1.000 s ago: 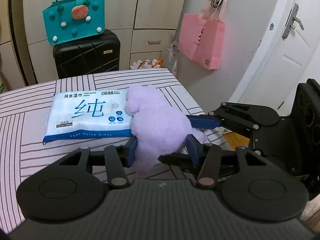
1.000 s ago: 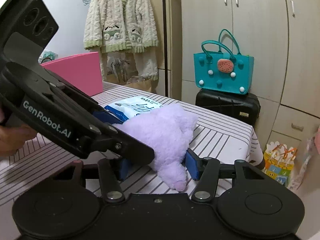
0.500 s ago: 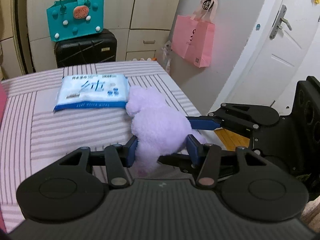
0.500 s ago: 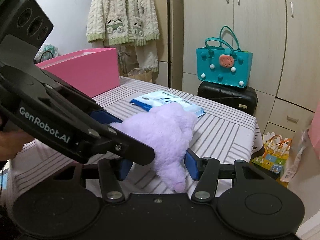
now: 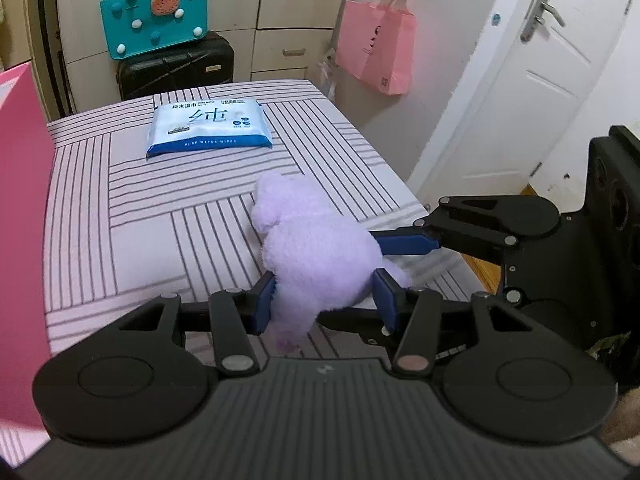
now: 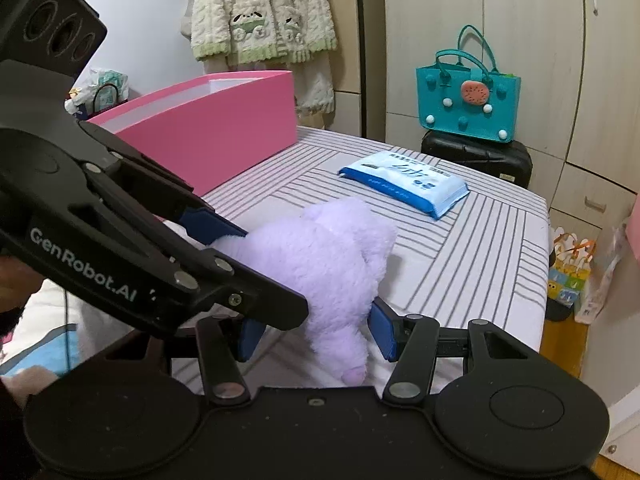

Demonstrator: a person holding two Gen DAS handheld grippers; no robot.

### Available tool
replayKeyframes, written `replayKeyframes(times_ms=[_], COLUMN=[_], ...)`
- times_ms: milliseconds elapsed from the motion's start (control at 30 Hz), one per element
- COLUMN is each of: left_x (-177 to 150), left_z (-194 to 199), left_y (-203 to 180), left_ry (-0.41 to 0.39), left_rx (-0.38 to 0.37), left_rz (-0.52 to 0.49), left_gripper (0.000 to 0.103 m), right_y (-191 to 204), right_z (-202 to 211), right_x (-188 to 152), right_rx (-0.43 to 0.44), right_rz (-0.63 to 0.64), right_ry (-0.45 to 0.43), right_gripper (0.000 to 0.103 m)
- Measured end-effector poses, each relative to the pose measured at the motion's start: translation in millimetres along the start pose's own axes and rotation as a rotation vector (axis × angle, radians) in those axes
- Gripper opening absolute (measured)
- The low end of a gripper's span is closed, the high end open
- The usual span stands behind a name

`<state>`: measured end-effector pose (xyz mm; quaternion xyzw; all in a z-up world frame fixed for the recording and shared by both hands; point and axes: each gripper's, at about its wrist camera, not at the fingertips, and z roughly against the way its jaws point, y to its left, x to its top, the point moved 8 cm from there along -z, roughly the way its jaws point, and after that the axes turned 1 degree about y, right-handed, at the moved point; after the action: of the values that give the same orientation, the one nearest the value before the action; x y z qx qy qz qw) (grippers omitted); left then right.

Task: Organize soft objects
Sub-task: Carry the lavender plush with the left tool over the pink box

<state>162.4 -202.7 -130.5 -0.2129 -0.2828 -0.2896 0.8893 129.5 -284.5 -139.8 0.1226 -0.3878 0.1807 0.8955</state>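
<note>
Left tongs (image 5: 324,300): part-way closed, blue pads pressed into both sides of the purple plush toy (image 5: 316,256), which bulges between them.
Right tongs (image 6: 312,332): also part-way closed on the same toy, gripping its lower body; seen in the left wrist view, they reach in from 3 o'clock.
Purple plush toy: held by both tongs above the striped surface (image 5: 140,208), head toward 12 o'clock, a limb hanging down toward 6 o'clock.
Wet-wipes pack (image 5: 208,128): flat on the surface at 11 o'clock from the toy, well apart from it.
Pink box (image 6: 208,128): on the surface at 10 o'clock in the right wrist view, open at the top.
Teal tote bag (image 6: 466,100): sits on a black suitcase (image 6: 480,160) past the surface's far edge.
Pink bag (image 5: 376,52): hangs on the wall at 1 o'clock, beside the white door (image 5: 552,80).
</note>
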Motion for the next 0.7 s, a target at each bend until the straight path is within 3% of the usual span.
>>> replayKeyframes(times_ms=[433, 700], left_x=[-33.1, -43.3], left_z=[69.2, 115.5], left_y=[-4.4, 3.5], left_ry=[0.032, -0.004], left_rx=[-0.039, -0.021], left_rz=[-0.037, -0.041], left_gripper=[0.05, 0.049], right_y=[71.0, 111.1], right_z=[43.7, 60.0], right_x=[4.2, 23.3], right_rx=[0.005, 0.035], right_rz=[0.076, 0.147], right_ry=[0.02, -0.015], right_gripper=[0.06, 0.06])
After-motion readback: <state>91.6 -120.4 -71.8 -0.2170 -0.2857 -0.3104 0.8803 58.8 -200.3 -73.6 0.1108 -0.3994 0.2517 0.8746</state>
